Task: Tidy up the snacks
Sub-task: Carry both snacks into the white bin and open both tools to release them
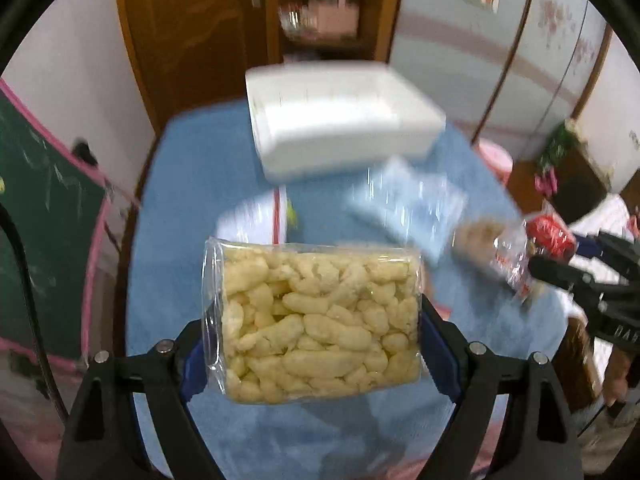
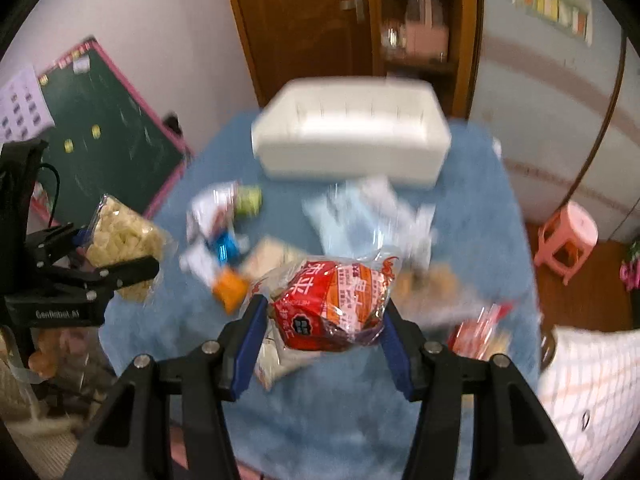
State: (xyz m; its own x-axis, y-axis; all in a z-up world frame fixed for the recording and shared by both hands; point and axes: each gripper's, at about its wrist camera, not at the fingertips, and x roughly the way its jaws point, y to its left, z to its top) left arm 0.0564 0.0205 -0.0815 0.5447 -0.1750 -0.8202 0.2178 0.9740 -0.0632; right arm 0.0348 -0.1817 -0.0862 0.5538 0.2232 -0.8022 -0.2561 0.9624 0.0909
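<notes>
Nearest us, our left gripper (image 1: pixel 320 320) is clamped on the clear bag of puffed snacks (image 1: pixel 316 320), and our right gripper (image 2: pixel 324 316) on the red snack packet (image 2: pixel 332 308), both held above the blue table (image 2: pixel 480 208). We should carry them level over the loose wrappers (image 2: pixel 224 236) to the white bin (image 2: pixel 352 136) beyond, lowering one bag in before we let go.

Motion blur smears the white bin (image 2: pixel 352 136) at upper centre and the loose packets (image 2: pixel 224 236) mid-frame on the blue table (image 2: pixel 168 320); their labels are unreadable.
</notes>
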